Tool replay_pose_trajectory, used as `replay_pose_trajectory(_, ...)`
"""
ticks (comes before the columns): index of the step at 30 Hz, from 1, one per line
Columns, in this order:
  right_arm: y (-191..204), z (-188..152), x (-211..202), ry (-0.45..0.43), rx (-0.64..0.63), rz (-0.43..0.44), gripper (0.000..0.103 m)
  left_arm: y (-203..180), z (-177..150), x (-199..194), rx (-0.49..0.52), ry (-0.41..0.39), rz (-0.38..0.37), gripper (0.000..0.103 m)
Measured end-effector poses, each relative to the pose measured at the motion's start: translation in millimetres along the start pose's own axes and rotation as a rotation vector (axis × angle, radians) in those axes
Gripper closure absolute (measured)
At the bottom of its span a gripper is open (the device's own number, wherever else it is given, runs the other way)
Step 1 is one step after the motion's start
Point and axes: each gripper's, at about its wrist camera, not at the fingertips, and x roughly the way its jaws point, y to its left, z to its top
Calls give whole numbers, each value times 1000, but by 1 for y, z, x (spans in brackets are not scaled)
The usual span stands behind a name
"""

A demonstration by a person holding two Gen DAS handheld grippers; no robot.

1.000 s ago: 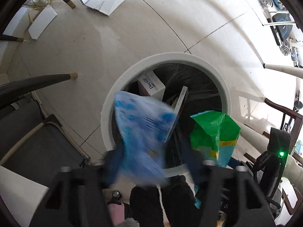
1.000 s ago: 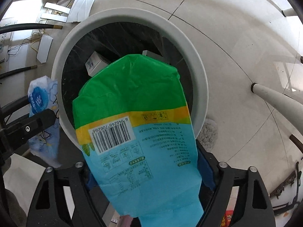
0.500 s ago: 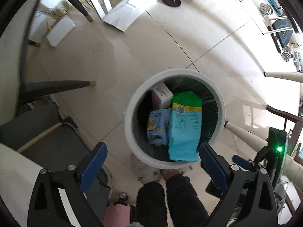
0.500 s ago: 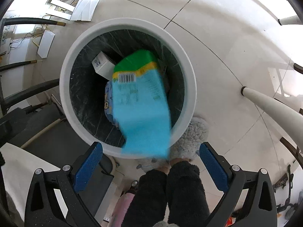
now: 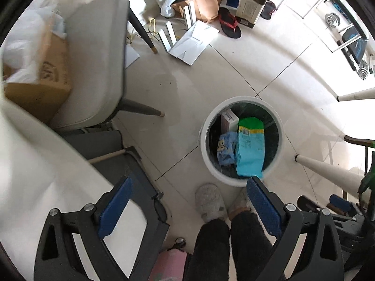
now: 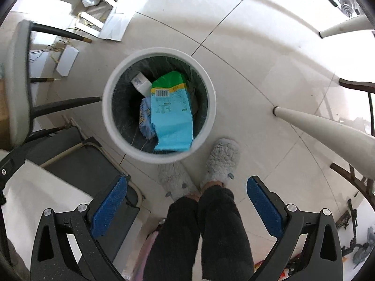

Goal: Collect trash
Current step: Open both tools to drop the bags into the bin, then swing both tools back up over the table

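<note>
A round white trash bin [image 5: 212, 171] [image 6: 112, 128] with a dark liner stands on the tiled floor far below both grippers. Inside it lie a green and light blue bag [image 5: 249, 147] [image 6: 172, 114], a crumpled blue wrapper [image 5: 226, 149] [image 6: 145, 117] and a white box [image 5: 228, 119] [image 6: 140, 83]. My left gripper [image 5: 187, 187] is open with nothing between its blue pads [image 5: 114, 207]. My right gripper [image 6: 186, 187] is open and empty too, high above the bin, its blue pads [image 6: 263, 207] wide apart.
A person's dark trouser legs and fluffy grey slippers [image 6: 221, 161] stand beside the bin. A grey chair [image 5: 93, 58], a cardboard box [image 5: 42, 82] and a white table edge [image 5: 35, 164] lie left. White table legs [image 6: 323, 124], loose papers [image 5: 192, 43] and a sandal [image 5: 229, 25] lie on the floor.
Both grippers opened and let go of the blue wrapper and the green and blue bag, which dropped into the bin. Both hands then rose, so the bin looks smaller.
</note>
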Motion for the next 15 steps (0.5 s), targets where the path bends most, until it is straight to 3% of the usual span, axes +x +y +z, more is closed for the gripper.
replay_pose_trajectory(15, 13, -105, -185, -123, 0, 55, 0, 14, -66, -156, 39, -75, 5, 4)
